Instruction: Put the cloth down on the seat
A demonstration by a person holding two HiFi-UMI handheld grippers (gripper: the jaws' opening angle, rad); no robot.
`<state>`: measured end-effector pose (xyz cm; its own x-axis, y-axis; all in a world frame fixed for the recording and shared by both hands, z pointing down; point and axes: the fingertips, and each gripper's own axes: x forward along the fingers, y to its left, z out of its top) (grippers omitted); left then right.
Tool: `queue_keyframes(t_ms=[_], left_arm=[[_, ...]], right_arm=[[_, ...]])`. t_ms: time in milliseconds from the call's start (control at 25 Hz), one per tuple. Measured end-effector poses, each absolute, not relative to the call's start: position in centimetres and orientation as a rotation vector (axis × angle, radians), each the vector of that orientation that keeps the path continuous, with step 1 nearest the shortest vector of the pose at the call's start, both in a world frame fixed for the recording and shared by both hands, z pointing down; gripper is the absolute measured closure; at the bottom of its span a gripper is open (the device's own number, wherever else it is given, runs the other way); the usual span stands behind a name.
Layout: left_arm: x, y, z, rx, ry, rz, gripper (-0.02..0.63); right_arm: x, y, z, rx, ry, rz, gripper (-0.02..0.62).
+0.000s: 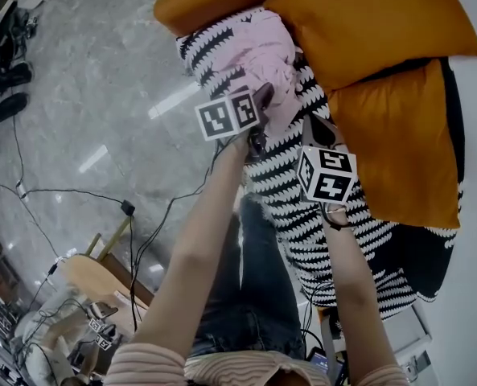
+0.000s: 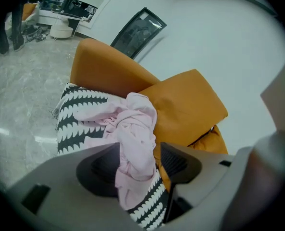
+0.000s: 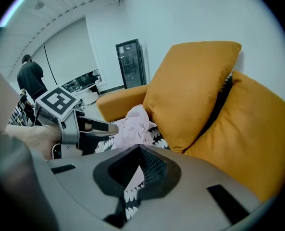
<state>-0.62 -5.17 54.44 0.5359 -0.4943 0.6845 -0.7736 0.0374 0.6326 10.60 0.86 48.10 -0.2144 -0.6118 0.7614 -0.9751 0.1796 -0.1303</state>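
Observation:
The pink cloth [image 1: 262, 55] lies bunched on the black-and-white patterned seat [image 1: 302, 215] of an orange armchair. My left gripper [image 1: 262, 103] is at the cloth's near edge. In the left gripper view it [image 2: 140, 153] stands open, and the cloth [image 2: 132, 124] hangs between the jaws, against the left pad and clear of the right one. My right gripper [image 1: 310, 127] hovers just right of the cloth. In its own view its tips [image 3: 140, 148] meet, shut, and a pink strip shows in the slit below them. The cloth [image 3: 135, 121] and left gripper [image 3: 101, 129] show beyond.
Two orange cushions [image 1: 367, 22] [image 1: 399, 151] lean against the chair's back, right of the cloth. An orange armrest [image 1: 198, 2] borders the seat's far end. Cables [image 1: 125, 207] and a wooden stool [image 1: 93, 276] are on the grey floor. A person [image 3: 30, 76] stands far off.

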Motion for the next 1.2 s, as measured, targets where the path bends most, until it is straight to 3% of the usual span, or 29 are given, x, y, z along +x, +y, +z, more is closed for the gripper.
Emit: queue_keyframes(t_ms=[440,840,1040,1200], left_arm=[[-1.4,-3.0,49.7,1.678,-1.069,0.256,0.372],[-2.2,-2.6,47.1,1.720,-1.048,0.185,0.480],[-3.4,-1.8,46.1,1.762,-1.057,0.173,0.569],[-3.6,-1.1,45.7,1.830,-1.055,0.192,0.594]], right_arm=[[9.6,2.3,43.8,1.525,-1.938,0.813,0.588],[9.0,2.7,42.6,1.551,-1.955,0.799,0.588],[7.9,3.3,42.6,1.559,-1.984,0.815,0.588],[7.6,3.2,42.9,1.550,-2.016,0.820,0.588]])
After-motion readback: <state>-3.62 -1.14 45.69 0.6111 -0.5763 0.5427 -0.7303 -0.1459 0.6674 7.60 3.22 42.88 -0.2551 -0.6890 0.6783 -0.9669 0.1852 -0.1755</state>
